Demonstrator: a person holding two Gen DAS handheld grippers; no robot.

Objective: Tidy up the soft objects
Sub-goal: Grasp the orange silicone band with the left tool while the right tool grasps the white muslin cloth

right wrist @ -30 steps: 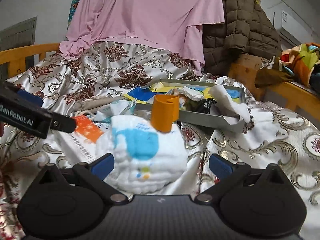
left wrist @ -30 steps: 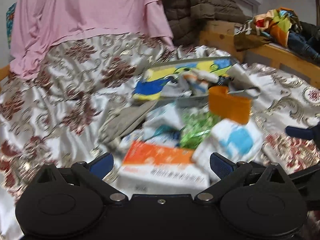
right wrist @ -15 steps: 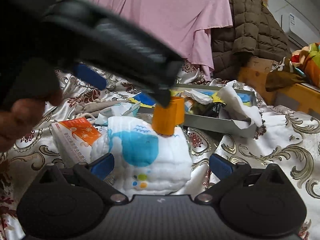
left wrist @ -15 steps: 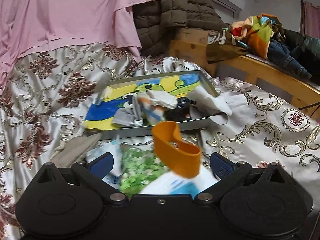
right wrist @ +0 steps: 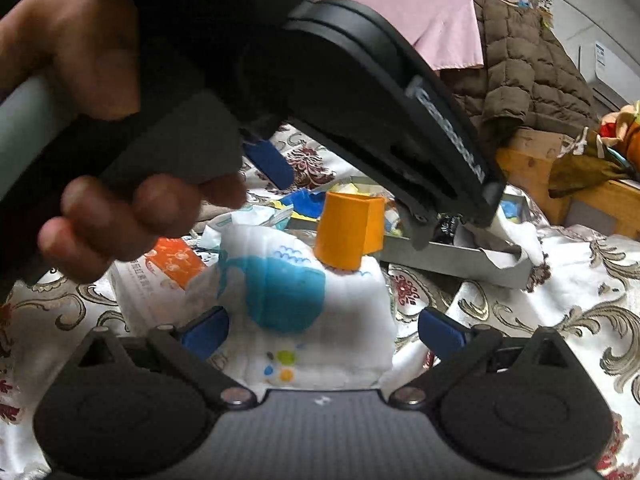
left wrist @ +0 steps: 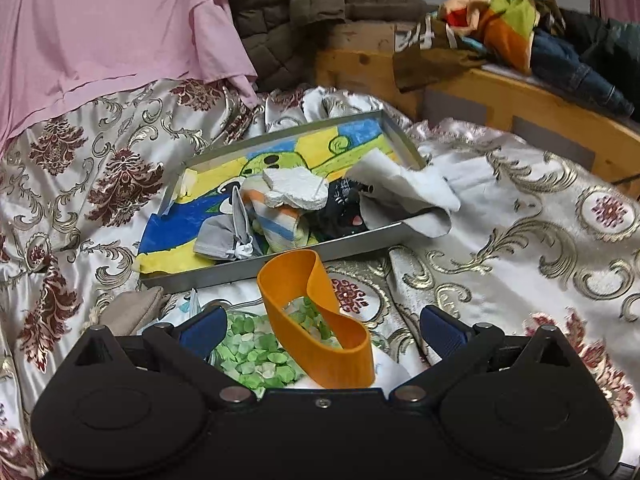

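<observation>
An orange band (left wrist: 316, 320) stands on a folded white cloth with a blue whale print (right wrist: 304, 312). My left gripper (left wrist: 322, 328) is open and hovers just over the band, one finger on each side of it. In the right wrist view, one of its blue pads (right wrist: 268, 164) shows above the band (right wrist: 348, 232). My right gripper (right wrist: 322, 332) is open, low on the bed, with the white cloth between its fingers. Behind lies a metal tray (left wrist: 280, 268) with a colourful bottom, holding a grey pouch (left wrist: 224, 240), a striped sock (left wrist: 280, 224) and other soft pieces.
A green-patterned packet (left wrist: 256, 352) and an orange-and-white packet (right wrist: 172, 264) lie beside the cloth. A white rag (left wrist: 404, 192) hangs over the tray's right rim. A hand (right wrist: 120, 216) holds the left gripper. A wooden bed frame (left wrist: 520, 100) with clothes stands at the right.
My left gripper has swung right from the packets and come over the orange band. In the right wrist view it and the hand now fill the upper left. My right gripper barely moved.
</observation>
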